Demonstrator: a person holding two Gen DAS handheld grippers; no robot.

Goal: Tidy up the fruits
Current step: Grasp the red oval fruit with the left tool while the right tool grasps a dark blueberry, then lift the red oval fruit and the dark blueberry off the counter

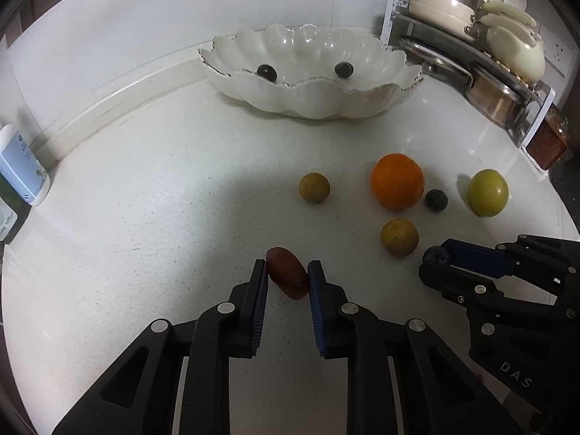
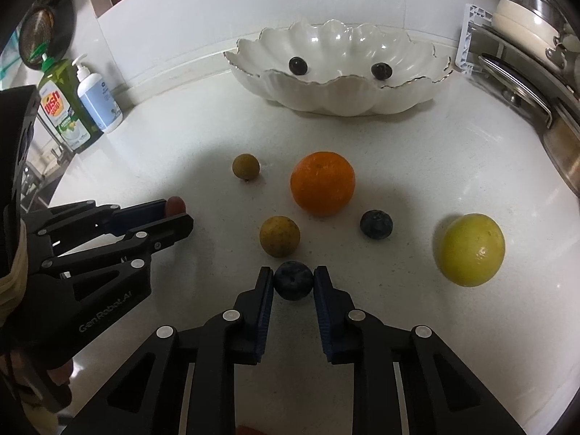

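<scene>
Left wrist view: the left hand-held gripper (image 1: 288,272), at lower centre of the frame, is clenched on a reddish-brown oval fruit (image 1: 287,277), its blue pads pressing the fruit from both sides just above the white tabletop (image 1: 145,199). At the lower right edge the right hand-held gripper (image 1: 435,255) is seen from the side with a dark berry at its tip.

Right wrist view: the right hand-held gripper (image 2: 293,281), at lower centre, grasps a blueberry (image 2: 293,280) between its pads. Above it in the frame lie a small yellow-brown fruit (image 2: 279,236), a second blueberry (image 2: 376,224) and an orange (image 2: 322,182); a smaller brown fruit (image 2: 246,166) sits left of the orange, and a yellow-green fruit (image 2: 469,249) lies well apart at the right. All are loose on the tabletop.

A white scalloped bowl (image 2: 340,94) stands at upper centre, holding two dark round berries (image 2: 298,65), well apart from each other. Two soap bottles (image 2: 78,103) stand at the left edge; pots on a rack (image 1: 482,54) occupy the upper right of the left view.
</scene>
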